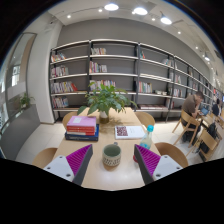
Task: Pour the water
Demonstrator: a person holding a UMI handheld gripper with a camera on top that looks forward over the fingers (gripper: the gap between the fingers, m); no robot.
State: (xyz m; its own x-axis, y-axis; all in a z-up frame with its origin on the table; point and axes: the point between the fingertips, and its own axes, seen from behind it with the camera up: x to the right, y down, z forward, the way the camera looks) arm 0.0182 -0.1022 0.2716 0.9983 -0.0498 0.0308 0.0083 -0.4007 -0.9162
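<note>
Water's target looks to be a plant, but no jug or bottle shows. Grey bookshelves point(120, 70) line the far wall. A long pale wooden table point(110, 170) carries a large leafy green plant point(105, 98), a stack of red books point(81, 126) and, just ahead of the claw point(112, 160), a small potted cactus point(112, 154). Its fingers stand apart, holding nothing. Likely an approach step: next, find a water vessel.
</note>
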